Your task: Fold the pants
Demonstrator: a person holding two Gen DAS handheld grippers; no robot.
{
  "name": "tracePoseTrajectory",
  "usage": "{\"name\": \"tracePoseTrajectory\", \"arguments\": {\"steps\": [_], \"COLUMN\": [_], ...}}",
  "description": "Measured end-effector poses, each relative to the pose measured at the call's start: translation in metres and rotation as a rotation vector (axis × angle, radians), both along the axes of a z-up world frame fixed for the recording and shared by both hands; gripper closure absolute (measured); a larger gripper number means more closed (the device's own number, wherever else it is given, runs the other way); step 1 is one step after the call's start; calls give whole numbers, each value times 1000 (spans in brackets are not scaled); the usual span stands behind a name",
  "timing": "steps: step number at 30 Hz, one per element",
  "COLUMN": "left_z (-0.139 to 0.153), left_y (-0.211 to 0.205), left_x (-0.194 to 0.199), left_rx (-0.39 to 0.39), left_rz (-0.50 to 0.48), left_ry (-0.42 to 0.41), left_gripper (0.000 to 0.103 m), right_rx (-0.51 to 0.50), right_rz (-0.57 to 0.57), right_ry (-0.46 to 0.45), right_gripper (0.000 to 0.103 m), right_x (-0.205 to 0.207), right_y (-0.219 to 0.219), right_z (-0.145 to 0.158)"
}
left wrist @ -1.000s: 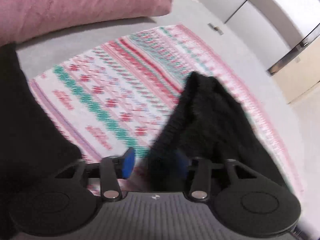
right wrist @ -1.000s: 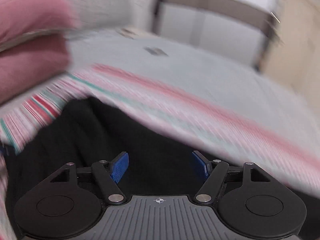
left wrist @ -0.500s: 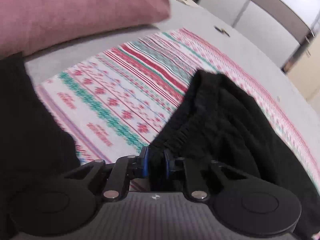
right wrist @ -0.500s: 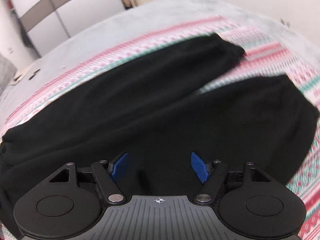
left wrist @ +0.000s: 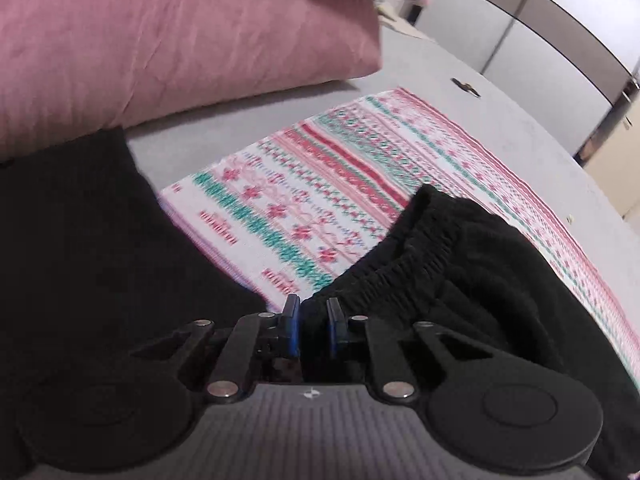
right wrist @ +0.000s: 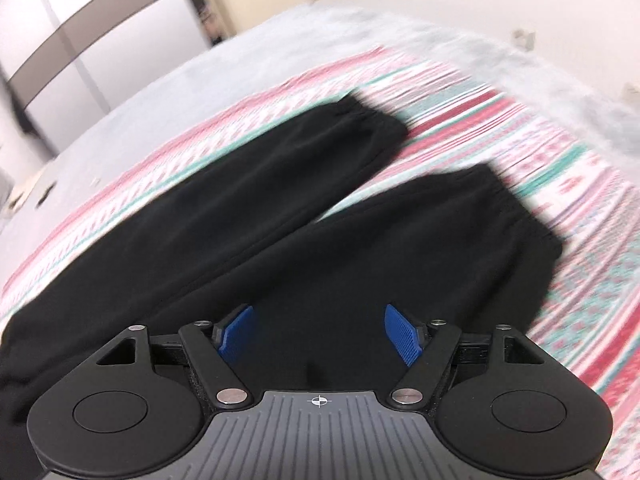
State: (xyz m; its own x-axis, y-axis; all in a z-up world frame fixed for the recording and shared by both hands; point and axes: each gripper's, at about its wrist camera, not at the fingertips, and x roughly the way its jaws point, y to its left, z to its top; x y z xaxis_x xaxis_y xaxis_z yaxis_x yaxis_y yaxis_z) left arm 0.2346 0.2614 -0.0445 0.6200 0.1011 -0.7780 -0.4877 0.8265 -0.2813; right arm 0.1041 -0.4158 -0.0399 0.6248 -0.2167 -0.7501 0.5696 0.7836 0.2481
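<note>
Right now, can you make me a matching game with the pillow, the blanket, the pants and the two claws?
Things:
1. pillow
2. blanket
3. left claw
4. right claw

Descriptions:
A. opening, nothing pinched, above a black pant leg
B. pink, at the head of the bed
C. shut on the waistband of the black pants
D. striped red, green and white, under the pants

Pairs: 1-B, 2-D, 3-C, 4-A
</note>
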Motion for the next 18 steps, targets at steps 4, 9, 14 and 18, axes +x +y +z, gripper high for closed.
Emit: {"name": "tracePoseTrajectory", "arguments": {"steps": [4, 9, 14, 18], "left_z": [6, -3, 4, 19], "left_y": [5, -24, -15, -16], "left_x": [-9, -4, -9, -18], "left_rx": [14, 148, 104, 171], "left_rz": [16, -70, -51, -25], "left_ry": [-9, 66, 52, 36], "left_gripper": [60, 58, 55, 44], "right_rx": [-21, -76, 46, -50], "right_rz": [-240, -385, -238, -320], "right_ry": [44, 112, 128, 45], "right_gripper": [23, 23, 75, 92], "right_x": [-22, -35, -28, -45], "right_y": [-57, -97, -92, -78], "right_z": [-5, -16, -30, 2]}}
